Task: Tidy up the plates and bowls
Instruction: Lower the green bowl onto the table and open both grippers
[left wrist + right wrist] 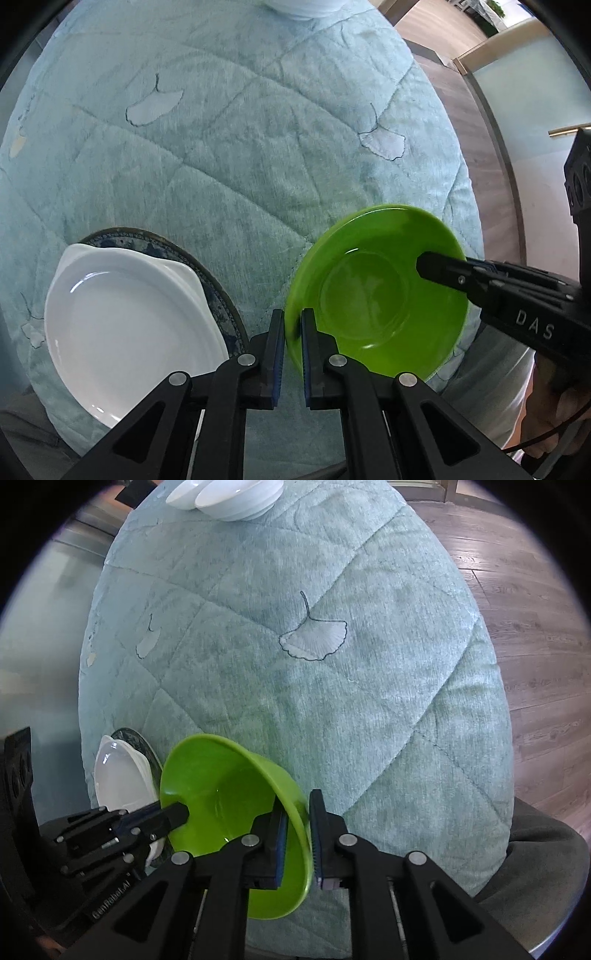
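A green bowl [373, 295] is held tilted above the quilted blue tablecloth. My left gripper [292, 325] is shut on its near-left rim. My right gripper [298, 812] is shut on the opposite rim, one finger inside the bowl [221, 786] and one outside; it also shows in the left wrist view [436, 267]. A white plate [125, 332] lies on a blue patterned plate [218, 291] to the left of the bowl. The same white plate [118, 779] shows in the right wrist view. A stack of white bowls [232, 496] stands at the table's far edge.
The round table under the blue quilted cloth [314, 701] takes up most of both views. Wooden floor [528, 627] lies to the right. The stack of white bowls shows at the top of the left wrist view [303, 7].
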The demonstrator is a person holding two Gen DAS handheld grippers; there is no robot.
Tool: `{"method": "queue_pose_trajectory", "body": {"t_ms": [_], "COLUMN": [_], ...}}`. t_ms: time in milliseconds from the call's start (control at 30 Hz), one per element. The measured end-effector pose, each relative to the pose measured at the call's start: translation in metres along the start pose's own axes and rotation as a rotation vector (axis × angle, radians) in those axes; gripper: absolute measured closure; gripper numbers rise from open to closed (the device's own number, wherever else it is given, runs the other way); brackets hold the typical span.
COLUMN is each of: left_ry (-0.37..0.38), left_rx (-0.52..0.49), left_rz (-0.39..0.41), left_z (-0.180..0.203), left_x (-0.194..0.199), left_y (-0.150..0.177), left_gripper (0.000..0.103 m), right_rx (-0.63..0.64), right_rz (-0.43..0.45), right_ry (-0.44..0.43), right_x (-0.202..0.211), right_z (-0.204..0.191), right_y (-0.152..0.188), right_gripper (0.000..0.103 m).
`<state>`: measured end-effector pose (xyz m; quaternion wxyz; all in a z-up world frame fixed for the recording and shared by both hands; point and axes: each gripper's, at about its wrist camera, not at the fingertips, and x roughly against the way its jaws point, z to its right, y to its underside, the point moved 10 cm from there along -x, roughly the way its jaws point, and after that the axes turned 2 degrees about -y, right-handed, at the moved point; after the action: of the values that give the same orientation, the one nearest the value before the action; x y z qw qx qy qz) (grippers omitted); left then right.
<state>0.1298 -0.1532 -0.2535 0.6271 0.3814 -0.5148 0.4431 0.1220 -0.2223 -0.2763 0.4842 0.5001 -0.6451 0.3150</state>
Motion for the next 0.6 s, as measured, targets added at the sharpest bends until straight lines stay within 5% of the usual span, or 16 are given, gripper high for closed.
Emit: {"method": "queue_pose_trajectory", "body": {"t_ms": [100,167,333,400,467,600], "left_ry": [0.009,-0.038,-0.200,-0.230,-0.242,-0.250], "left_rx": [0.003,-0.004,-0.034,-0.006,0.032,0.115], "left_rz": [0.050,0.098,0.370,0.489,0.569,0.710], "left_z": [0.001,-0.005,-0.032,-0.047,-0.062,-0.093], "left_x": [0.018,0.038,0.142,0.195,0.239,0.321], "left_y": [-0.002,-0.004,-0.016,-0.021,-0.027,-0.032], "left_gripper": [0.081,0.059,0.005,0.004,0.002,0.001], "right_rx": [0.008,0.034,0.103,0.133,0.172,0.272], "right_rz": [0.031,0.079,0.254,0.331,0.387,0.444], "right_ry": [0.010,0.037,0.091,0.095,0.103,0.118], "right_x": [0.011,0.032,0.113,0.152,0.183,0.227], "right_z": [-0.001,-0.002,-0.011,-0.017,-0.026,-0.058], "right_y": [-0.003,-0.006,-0.025,-0.036,-0.046,-0.058], "right_gripper": [0.080,0.056,0.017,0.015,0.000,0.001]}}
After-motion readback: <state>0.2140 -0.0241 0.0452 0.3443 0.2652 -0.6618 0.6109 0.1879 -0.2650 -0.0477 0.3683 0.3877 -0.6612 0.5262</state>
